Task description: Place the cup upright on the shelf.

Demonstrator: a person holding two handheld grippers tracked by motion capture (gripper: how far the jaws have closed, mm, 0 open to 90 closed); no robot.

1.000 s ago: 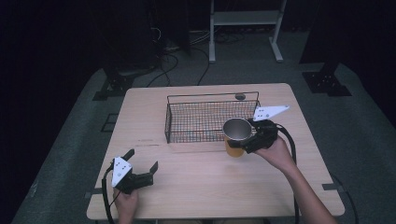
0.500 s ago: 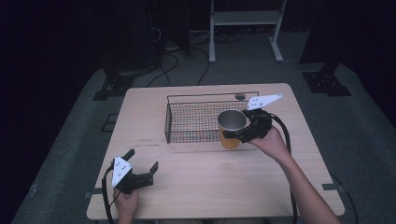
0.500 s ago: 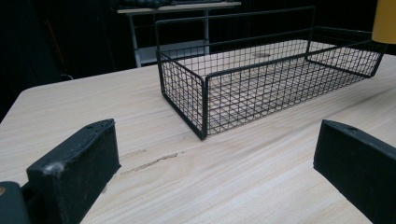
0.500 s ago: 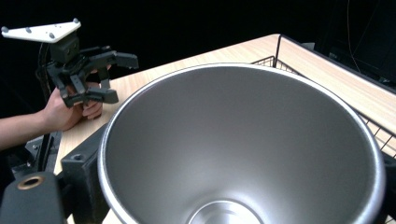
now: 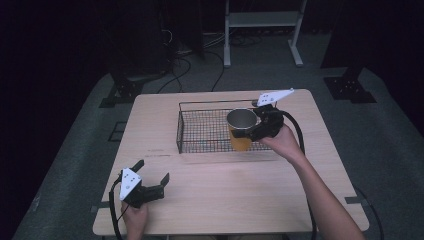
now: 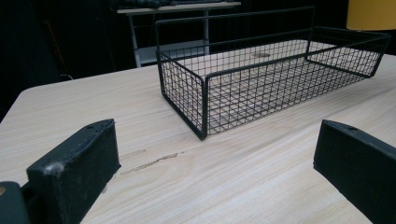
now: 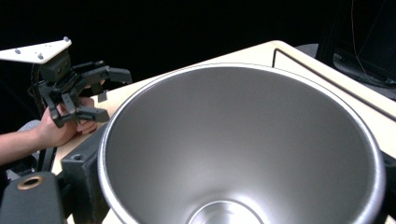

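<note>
Your right gripper (image 5: 255, 131) held the cup (image 5: 241, 129) upright over the basket (image 5: 200, 131), jaws clamped on it; your left gripper (image 5: 150, 177) rested wide open, near the table (image 5: 230, 195) edge.

Pale wooden table (image 5: 215, 195), black wire basket (image 5: 200, 131) standing on its far half, small round object inside it

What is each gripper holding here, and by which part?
The right gripper holds the yellow steel-lined cup by its upper wall near the rim, above the wire basket. The left gripper is open and holds nothing.
</note>
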